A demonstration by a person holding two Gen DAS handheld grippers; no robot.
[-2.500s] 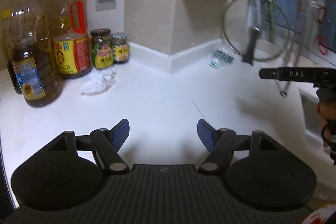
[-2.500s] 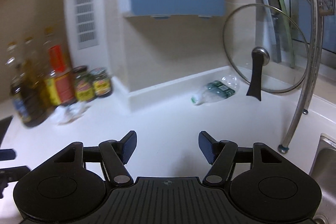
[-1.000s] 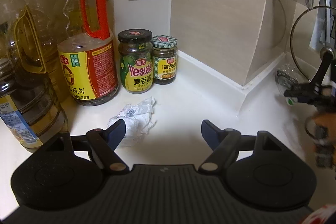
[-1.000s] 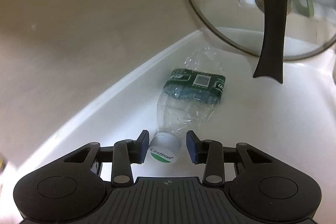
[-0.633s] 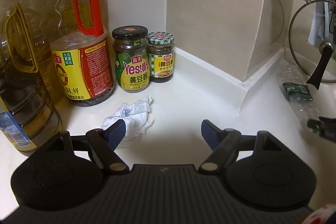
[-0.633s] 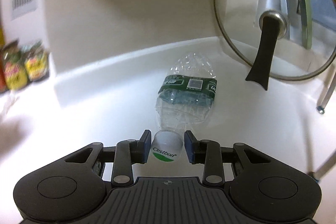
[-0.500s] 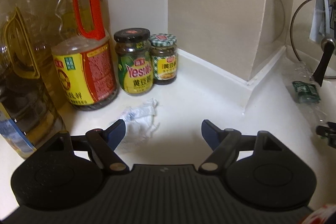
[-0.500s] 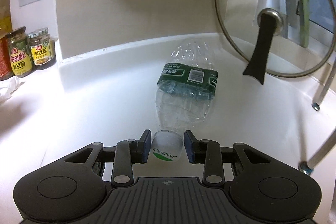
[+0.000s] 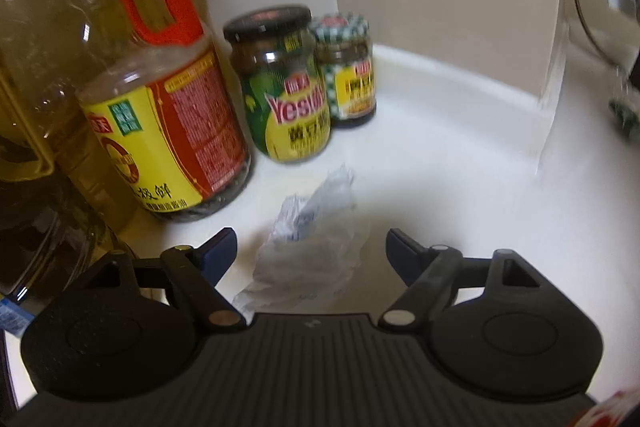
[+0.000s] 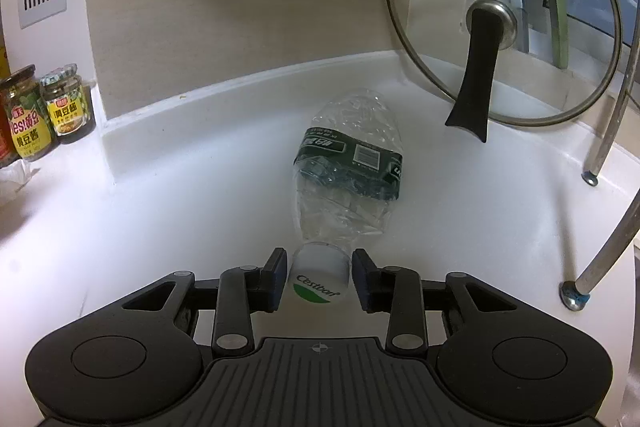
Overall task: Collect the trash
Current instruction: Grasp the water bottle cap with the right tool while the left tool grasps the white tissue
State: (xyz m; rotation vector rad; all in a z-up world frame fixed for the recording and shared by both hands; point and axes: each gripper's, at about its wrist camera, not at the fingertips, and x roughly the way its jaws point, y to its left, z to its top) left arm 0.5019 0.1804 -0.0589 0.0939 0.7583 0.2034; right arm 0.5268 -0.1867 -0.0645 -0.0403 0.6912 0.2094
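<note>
Behind crumpled paper (image 9: 308, 251), jars (image 9: 286, 83), oil bottle (image 9: 160, 99), lid (image 10: 504, 23) beyond bottle (image 10: 348, 179)

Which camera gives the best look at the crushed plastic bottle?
The right wrist view: the crushed bottle lies centred, its white cap between the right gripper fingers. The left wrist view catches only a blurred bit of its green label at the right edge.

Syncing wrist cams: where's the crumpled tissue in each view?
Left wrist: crumpled tissue low centre, on the counter between the open jaws of the left gripper.
Right wrist: only an edge of it at far left, below the jars.
Shared landmark: checked-lid jar.
</note>
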